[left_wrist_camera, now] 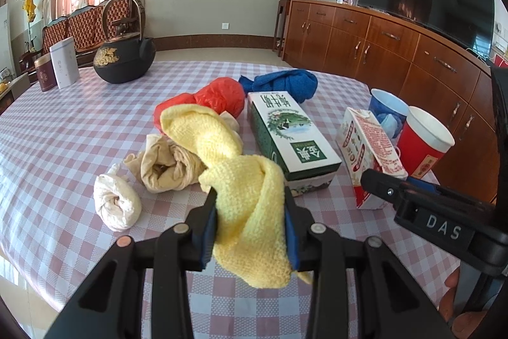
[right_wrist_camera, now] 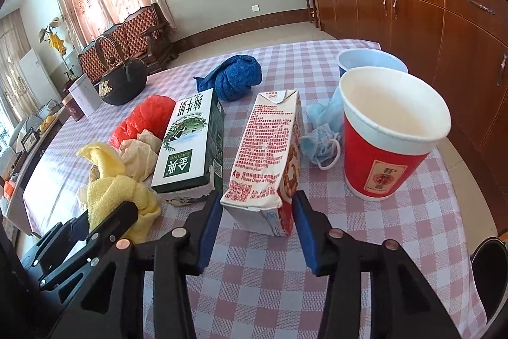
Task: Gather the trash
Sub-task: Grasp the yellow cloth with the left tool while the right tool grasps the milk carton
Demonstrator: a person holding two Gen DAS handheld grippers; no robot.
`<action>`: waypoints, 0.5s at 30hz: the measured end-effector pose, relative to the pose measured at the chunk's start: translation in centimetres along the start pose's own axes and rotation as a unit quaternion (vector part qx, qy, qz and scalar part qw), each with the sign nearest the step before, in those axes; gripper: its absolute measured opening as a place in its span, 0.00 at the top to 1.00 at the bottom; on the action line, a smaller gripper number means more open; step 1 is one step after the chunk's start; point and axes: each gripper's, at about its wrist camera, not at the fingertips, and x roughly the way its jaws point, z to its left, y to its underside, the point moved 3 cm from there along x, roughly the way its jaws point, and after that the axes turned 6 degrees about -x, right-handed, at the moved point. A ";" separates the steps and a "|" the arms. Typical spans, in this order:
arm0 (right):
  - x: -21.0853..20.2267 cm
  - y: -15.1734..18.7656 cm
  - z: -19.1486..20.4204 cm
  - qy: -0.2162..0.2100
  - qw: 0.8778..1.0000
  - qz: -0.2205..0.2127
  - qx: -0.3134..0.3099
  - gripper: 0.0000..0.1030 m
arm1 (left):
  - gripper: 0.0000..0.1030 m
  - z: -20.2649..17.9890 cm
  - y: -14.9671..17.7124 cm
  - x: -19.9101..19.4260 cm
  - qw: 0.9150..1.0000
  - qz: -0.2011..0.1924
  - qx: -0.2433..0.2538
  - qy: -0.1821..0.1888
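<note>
Clearing a cluttered table w/ both hands at work: left gripper (left_wrist_camera: 250, 227) is clamped on a soft yellow knitted cloth (left_wrist_camera: 235, 180), blue pads pinching the bunched fabric on both sides, one end drooping below the jaws, the other trailing back onto the pile. Right gripper (right_wrist_camera: 257, 224) has its jaws set either side of the near end of a crumpled red-and-white paper drink carton (right_wrist_camera: 270, 154) lying on its side on the pink-and-white checked tablecloth (right_wrist_camera: 397, 243); pads look at or just off the carton walls, so whether they press yet can't be told. No earlier shot given.

Step in hand, by my read: securing the carton while the cloth is held in the other hand. Next move likely calls for a firm squeeze across the carton's narrow width, then a lift clear of its neighbours, w/o crushing it out of the pads.

Carton sits betw. a green-and-white milk box (right_wrist_camera: 190, 145) on its left & a red paper cup w/ white rim (right_wrist_camera: 387, 142) on its right; a crumpled blue face mask (right_wrist_camera: 320, 138) lies just behind, near the cup. Red plastic bag (left_wrist_camera: 219, 100), beige crumpled wrapper (left_wrist_camera: 168, 164) & white wadded tissue (left_wrist_camera: 116, 202) wait uncollected
</note>
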 end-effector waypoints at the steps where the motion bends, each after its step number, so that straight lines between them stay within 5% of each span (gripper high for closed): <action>1: 0.2 -0.2 0.0 0.002 1.000 0.001 0.001 0.51 | 0.63 0.0 0.0 0.1 1.000 0.002 -0.001 0.000; 15: -1.2 1.0 -0.1 -0.002 1.000 0.000 -0.003 0.63 | 0.57 -0.3 0.1 0.5 1.000 0.010 -0.011 0.002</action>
